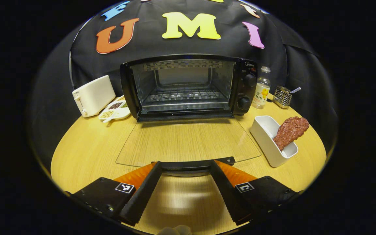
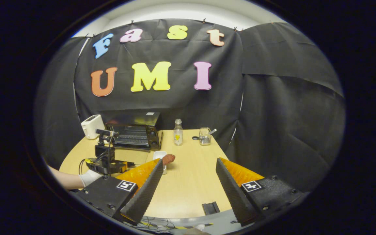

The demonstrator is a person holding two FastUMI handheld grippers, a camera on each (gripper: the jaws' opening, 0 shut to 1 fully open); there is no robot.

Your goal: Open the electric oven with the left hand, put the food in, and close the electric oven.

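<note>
Black electric oven (image 1: 188, 88) with 2 round knobs on its right panel sits at the upper centre of the left gripper view, on the round light-wood table (image 1: 86, 147). Its glass door (image 1: 188, 142) is swung fully down and lies flat toward the camera, showing the wire rack inside. At the bottom of that view the left gripper (image 1: 184, 166) has its fingers spread wide on either side of the door's dark handle, gripping nothing. Right of the door, a brown drumstick-shaped piece of food (image 1: 289, 130) leans in a white rectangular dish (image 1: 266, 137). A cream toaster (image 1: 93, 95) stands at the left, a clear bottle (image 1: 261, 88) beside the oven's right side. In the right gripper view the right gripper (image 2: 188, 179) is wide open and empty above the table.
</note>
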